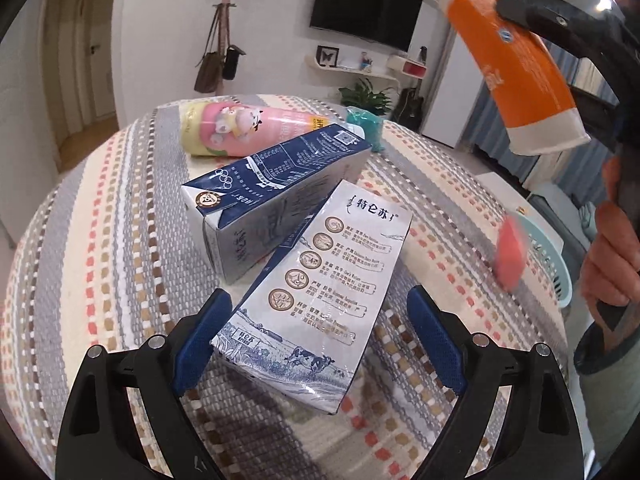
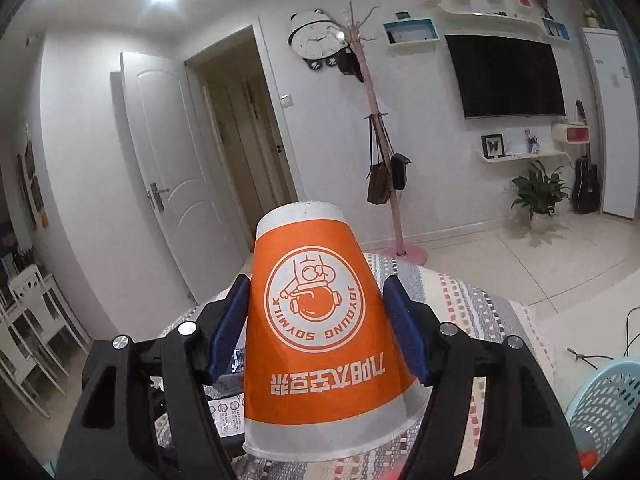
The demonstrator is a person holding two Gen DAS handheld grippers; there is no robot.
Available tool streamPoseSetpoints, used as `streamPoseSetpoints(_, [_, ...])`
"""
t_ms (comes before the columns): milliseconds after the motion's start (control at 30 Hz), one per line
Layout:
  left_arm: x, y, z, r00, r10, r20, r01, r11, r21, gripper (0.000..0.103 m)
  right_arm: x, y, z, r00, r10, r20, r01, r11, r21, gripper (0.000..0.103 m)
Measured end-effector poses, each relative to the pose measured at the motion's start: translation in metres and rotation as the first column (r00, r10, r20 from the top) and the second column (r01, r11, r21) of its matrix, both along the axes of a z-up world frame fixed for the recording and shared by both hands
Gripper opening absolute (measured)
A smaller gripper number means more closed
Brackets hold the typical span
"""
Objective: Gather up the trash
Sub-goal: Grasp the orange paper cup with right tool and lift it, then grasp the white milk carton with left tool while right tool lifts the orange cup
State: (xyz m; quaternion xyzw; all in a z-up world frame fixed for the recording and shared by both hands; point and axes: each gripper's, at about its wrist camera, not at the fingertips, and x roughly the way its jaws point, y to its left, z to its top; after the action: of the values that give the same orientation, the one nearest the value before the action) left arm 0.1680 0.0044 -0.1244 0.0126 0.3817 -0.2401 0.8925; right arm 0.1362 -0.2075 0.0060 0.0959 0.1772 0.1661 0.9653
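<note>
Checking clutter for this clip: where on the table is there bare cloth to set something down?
Bare cloth lies left of the blue carton, and on the right between the white carton and the basket. The middle is crowded: both cartons touch, with the pink bottle and teal wad just behind.

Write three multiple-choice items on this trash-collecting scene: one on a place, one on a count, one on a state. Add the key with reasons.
1. Where is the orange paper cup?
A. lying on the table
B. between the right gripper fingers
C. inside the basket

2. How many milk cartons lie on the striped tablecloth?
A. one
B. two
C. four

3. The left gripper is:
A. open around the nearer carton
B. shut on the pink bottle
C. holding the cup

Key: 1 B, its pads press the cup's sides; 2 B, the nearer one leans on the dark blue carton; 3 A, its fingers stand apart beside it.
</note>
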Motion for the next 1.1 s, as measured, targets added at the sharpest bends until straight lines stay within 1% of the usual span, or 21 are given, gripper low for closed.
streamPoseSetpoints(67, [0.003,-0.001,0.000,1.000,0.004,-0.006,-0.003,1.000,0.011,0.087,0.000,0.005,0.001,1.000,0.001,-0.012,-0.002,1.000,-0.025,0.064])
streamPoseSetpoints(133, [0.007,-0.002,0.000,1.000,0.005,-0.013,-0.005,1.000,0.015,0.087,0.001,0.010,0.001,0.999,-0.020,-0.044,0.017,0.998,-0.061,0.065])
streamPoseSetpoints(167, [0.007,-0.003,0.000,1.000,0.004,-0.016,-0.004,1.000,0.016,0.087,0.005,0.009,-0.001,0.996,-0.033,-0.080,0.026,0.996,-0.087,0.066])
streamPoseSetpoints(200, [0.007,-0.003,0.000,1.000,0.007,-0.019,-0.006,1.000,0.019,0.087,0.008,0.011,-0.005,0.989,-0.039,-0.142,0.021,0.992,-0.125,0.066])
streamPoseSetpoints(233, [0.008,-0.004,0.000,1.000,0.010,-0.021,-0.009,1.000,0.026,0.086,0.012,0.011,-0.009,0.982,-0.035,-0.183,0.008,0.990,-0.142,0.066])
streamPoseSetpoints(300, [0.009,-0.009,0.000,1.000,0.010,-0.019,-0.009,0.999,0.048,0.086,0.011,0.012,-0.023,0.958,-0.002,-0.287,-0.047,0.985,-0.165,0.066])
streamPoseSetpoints(333, [0.008,-0.012,0.001,1.000,0.005,-0.015,-0.004,0.998,0.066,0.086,0.008,0.013,-0.034,0.938,0.010,-0.346,-0.074,0.982,-0.174,0.066])
streamPoseSetpoints(400, [0.007,-0.016,0.001,1.000,-0.015,-0.026,0.017,0.998,0.066,0.086,-0.002,0.015,-0.052,0.910,0.017,-0.413,-0.111,0.973,-0.203,0.066])
streamPoseSetpoints(467, [0.003,-0.021,0.000,0.997,-0.050,-0.051,0.053,0.997,0.050,0.086,-0.013,0.018,-0.066,0.894,0.031,-0.446,-0.139,0.967,-0.211,0.067])
streamPoseSetpoints(533, [0.003,-0.028,0.000,0.997,-0.058,-0.057,0.062,0.996,0.068,0.086,-0.016,0.017,-0.082,0.878,0.013,-0.478,-0.140,0.963,-0.231,0.067])
streamPoseSetpoints(600, [0.006,-0.034,0.000,0.997,-0.050,-0.057,0.055,0.994,0.090,0.086,-0.018,0.016,-0.089,0.875,0.018,-0.484,-0.147,0.962,-0.231,0.068])
streamPoseSetpoints(633, [0.007,-0.037,0.000,0.997,-0.045,-0.060,0.051,0.994,0.094,0.086,-0.019,0.015,-0.090,0.876,0.026,-0.482,-0.149,0.964,-0.218,0.070])
streamPoseSetpoints(667, [0.010,-0.038,0.001,0.997,-0.040,-0.066,0.046,0.994,0.094,0.086,-0.021,0.012,-0.090,0.876,0.028,-0.481,-0.140,0.970,-0.199,0.076])
streamPoseSetpoints(700, [0.013,-0.039,0.001,0.997,-0.035,-0.072,0.042,0.995,0.091,0.086,-0.024,0.004,-0.089,0.879,0.027,-0.476,-0.123,0.977,-0.172,0.078])
streamPoseSetpoints(767, [0.017,-0.041,0.003,0.996,-0.028,-0.084,0.034,0.996,0.079,0.086,-0.030,-0.010,-0.092,0.877,0.041,-0.478,-0.105,0.989,-0.109,0.079])
streamPoseSetpoints(867, [0.024,-0.043,0.003,0.995,-0.018,-0.097,0.024,0.997,0.068,0.086,-0.036,-0.033,-0.105,0.855,0.075,-0.513,-0.067,0.997,0.035,0.079])
streamPoseSetpoints(900, [0.025,-0.045,0.002,0.995,-0.011,-0.100,0.019,0.997,0.078,0.086,-0.039,-0.041,-0.113,0.845,0.086,-0.528,-0.046,0.995,0.088,0.079])
streamPoseSetpoints(967, [0.032,-0.052,-0.001,0.994,0.004,-0.105,0.008,0.993,0.115,0.084,-0.047,-0.045,-0.117,0.843,0.103,-0.527,-0.032,0.989,0.143,0.079])
streamPoseSetpoints(1000, [0.033,-0.055,-0.002,0.994,0.011,-0.107,0.003,0.992,0.129,0.080,-0.050,-0.046,-0.119,0.843,0.112,-0.526,-0.031,0.987,0.160,0.079])
streamPoseSetpoints(1033, [0.034,-0.060,-0.004,0.996,0.026,-0.091,-0.012,0.988,0.151,0.079,-0.051,-0.045,-0.122,0.842,0.121,-0.526,-0.034,0.984,0.173,0.079])
streamPoseSetpoints(1100, [0.034,-0.063,-0.004,0.996,0.030,-0.079,-0.016,0.985,0.173,0.074,-0.052,-0.040,-0.122,0.844,0.129,-0.520,-0.043,0.984,0.175,0.079])
